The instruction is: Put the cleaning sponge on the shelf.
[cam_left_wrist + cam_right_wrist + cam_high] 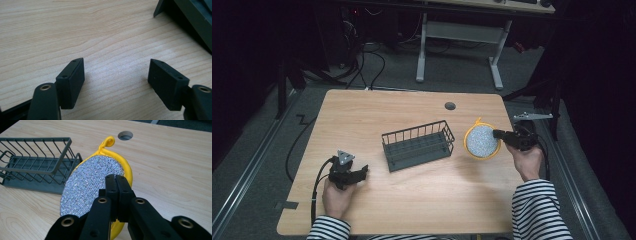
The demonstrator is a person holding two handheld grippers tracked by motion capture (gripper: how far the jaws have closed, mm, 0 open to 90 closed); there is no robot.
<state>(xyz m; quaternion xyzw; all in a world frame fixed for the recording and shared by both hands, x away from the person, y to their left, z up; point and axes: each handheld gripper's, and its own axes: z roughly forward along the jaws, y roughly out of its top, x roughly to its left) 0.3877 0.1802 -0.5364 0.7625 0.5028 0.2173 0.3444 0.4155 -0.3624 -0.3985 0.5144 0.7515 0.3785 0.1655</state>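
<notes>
Both grippers | right gripper (117,182) clamps round yellow-rimmed silver scrubber (482,141) right of dark wire basket (418,145); keep grip firm, lift clear of rim | left gripper (116,75) spread empty

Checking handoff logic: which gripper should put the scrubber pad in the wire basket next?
Right. The right gripper is already shut on the scrubber pad, just beside the wire basket. The left gripper is open over bare table, holding nothing, on the basket's far side from the pad.
</notes>
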